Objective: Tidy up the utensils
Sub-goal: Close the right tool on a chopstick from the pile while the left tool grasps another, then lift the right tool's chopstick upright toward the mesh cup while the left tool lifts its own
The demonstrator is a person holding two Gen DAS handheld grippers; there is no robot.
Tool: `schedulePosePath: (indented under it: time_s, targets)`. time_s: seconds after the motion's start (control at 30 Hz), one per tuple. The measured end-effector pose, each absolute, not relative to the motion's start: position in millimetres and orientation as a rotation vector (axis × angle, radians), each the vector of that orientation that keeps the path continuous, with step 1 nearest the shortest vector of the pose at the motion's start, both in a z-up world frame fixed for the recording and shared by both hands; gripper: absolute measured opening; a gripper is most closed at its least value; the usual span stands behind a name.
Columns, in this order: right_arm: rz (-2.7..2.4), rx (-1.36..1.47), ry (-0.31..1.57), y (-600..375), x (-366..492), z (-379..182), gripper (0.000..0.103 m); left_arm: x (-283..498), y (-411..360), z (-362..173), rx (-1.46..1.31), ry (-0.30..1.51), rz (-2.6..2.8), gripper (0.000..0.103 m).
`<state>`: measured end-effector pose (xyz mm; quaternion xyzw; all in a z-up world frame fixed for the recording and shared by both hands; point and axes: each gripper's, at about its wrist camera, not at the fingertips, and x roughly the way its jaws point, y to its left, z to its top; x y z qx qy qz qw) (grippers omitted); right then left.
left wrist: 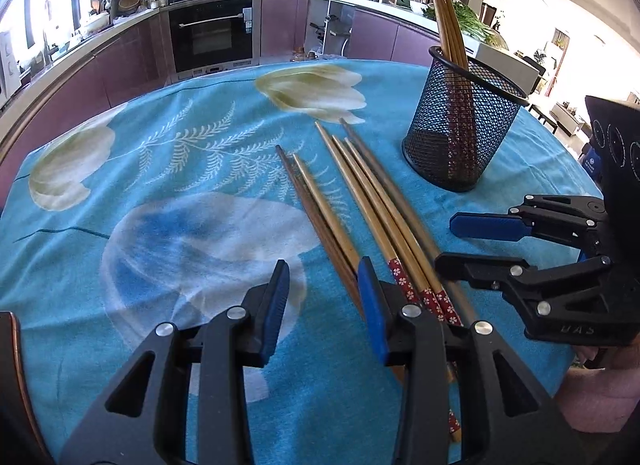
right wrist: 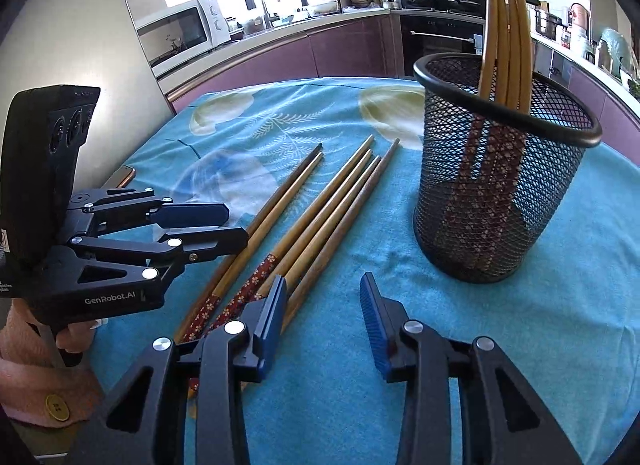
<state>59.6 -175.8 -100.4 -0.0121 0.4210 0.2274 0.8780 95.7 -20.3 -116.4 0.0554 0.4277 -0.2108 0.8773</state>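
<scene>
You are working over a table (left wrist: 120, 201) that is wearing a turquoise cloth (right wrist: 460, 325) printed with pale tulips and a fern spray; loose chopsticks (left wrist: 362, 201) are lying flat on it in a loose fan, two of them slightly apart to one side and four bunched together, some showing red flowered ends nearest you; a black mesh holder (left wrist: 460, 125) is standing upright on the cloth just beyond them, with more chopsticks leaning inside; a phone (right wrist: 122, 177) is lying at the table's edge.
</scene>
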Motion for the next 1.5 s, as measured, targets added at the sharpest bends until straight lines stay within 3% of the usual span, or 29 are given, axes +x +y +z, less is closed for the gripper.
schedulePosePath:
  time_s: [0.3,0.47,0.67,0.77,0.87,0.97,1.03,1.2,1.3,1.5]
  targets:
    - [0.432,-0.044,0.894,-183,61,-99,0.033,98,-23,-117,0.145,0.907,-0.440,0.035]
    - [0.415,-0.060,0.891,-178,70,-100,0.032,107,-26,-119,0.155,0.914,-0.429,0.027]
    - [0.408,-0.045,0.897,-178,75,-100,0.020,115,-22,-119,0.122,0.924,-0.409,0.014]
    - [0.419,-0.028,0.905,-183,72,-98,0.012,115,-19,-119,0.103,0.925,-0.403,0.013]
    - [0.417,-0.028,0.913,-187,67,-97,0.011,111,-16,-119,0.093,0.924,-0.397,0.012]
    - [0.408,-0.026,0.931,-189,67,-98,0.012,109,-13,-119,0.105,0.922,-0.391,0.013]
    - [0.391,-0.032,0.931,-188,71,-99,0.020,109,-14,-119,0.115,0.922,-0.392,0.015]
    - [0.363,-0.039,0.908,-180,81,-102,0.020,115,-17,-119,0.119,0.921,-0.384,0.015]
    - [0.358,-0.023,0.901,-179,84,-103,0.011,117,-17,-119,0.110,0.921,-0.375,0.012]
    - [0.351,0.050,0.889,-188,80,-104,0.006,114,-12,-119,0.067,0.908,-0.366,0.009]
